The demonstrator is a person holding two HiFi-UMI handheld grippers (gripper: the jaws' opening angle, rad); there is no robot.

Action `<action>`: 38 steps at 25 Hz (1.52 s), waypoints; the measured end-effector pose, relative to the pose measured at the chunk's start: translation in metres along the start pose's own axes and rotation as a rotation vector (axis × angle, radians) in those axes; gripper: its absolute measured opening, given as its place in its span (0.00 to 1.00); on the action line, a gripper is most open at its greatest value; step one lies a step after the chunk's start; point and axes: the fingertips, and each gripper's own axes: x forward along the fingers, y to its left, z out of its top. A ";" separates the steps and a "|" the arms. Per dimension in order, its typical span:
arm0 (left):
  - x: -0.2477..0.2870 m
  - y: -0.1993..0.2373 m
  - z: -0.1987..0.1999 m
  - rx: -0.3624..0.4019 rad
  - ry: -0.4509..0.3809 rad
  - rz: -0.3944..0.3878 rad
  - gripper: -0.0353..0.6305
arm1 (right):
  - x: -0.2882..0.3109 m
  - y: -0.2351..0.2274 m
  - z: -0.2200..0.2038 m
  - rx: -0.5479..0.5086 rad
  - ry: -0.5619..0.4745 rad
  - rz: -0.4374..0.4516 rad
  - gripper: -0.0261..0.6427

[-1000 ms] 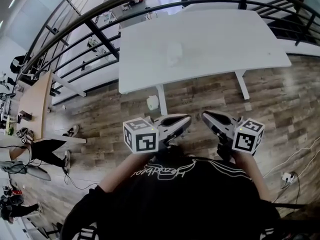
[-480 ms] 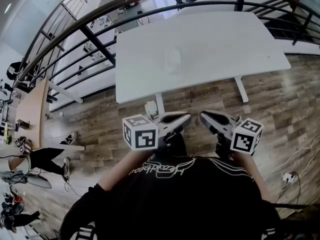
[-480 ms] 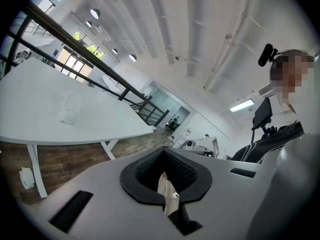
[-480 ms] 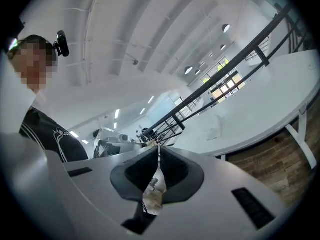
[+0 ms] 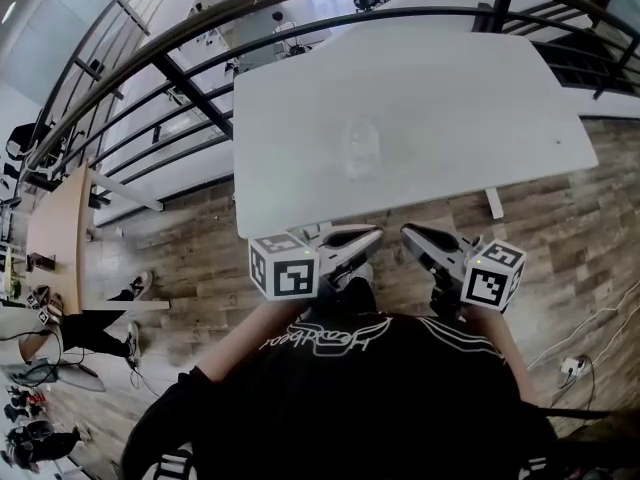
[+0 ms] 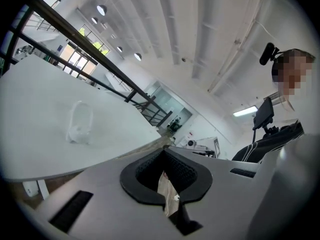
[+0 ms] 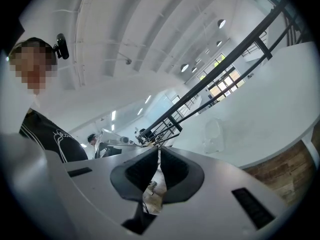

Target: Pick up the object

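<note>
Clear object (image 5: pixel 360 148) sits mid-counter (image 5: pixel 480 98), well apart from left gripper (image 5: pixel 372 236) and right gripper (image 5: pixel 408 233), fingers clenched empty on both; looks light, thin, crushable, so pinch the rim gently.

Left gripper (image 5: pixel 372 238) and right gripper (image 5: pixel 410 234) are held side by side, just in front of the torso (image 5: pixel 370 398). Their tips angle inward toward each other but stay apart. Both jaw pairs are closed, with nothing between them.
</note>
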 end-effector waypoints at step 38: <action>0.041 0.251 0.093 0.004 0.163 0.291 0.26 | 0.084 -0.130 0.070 0.137 -0.032 -0.151 0.07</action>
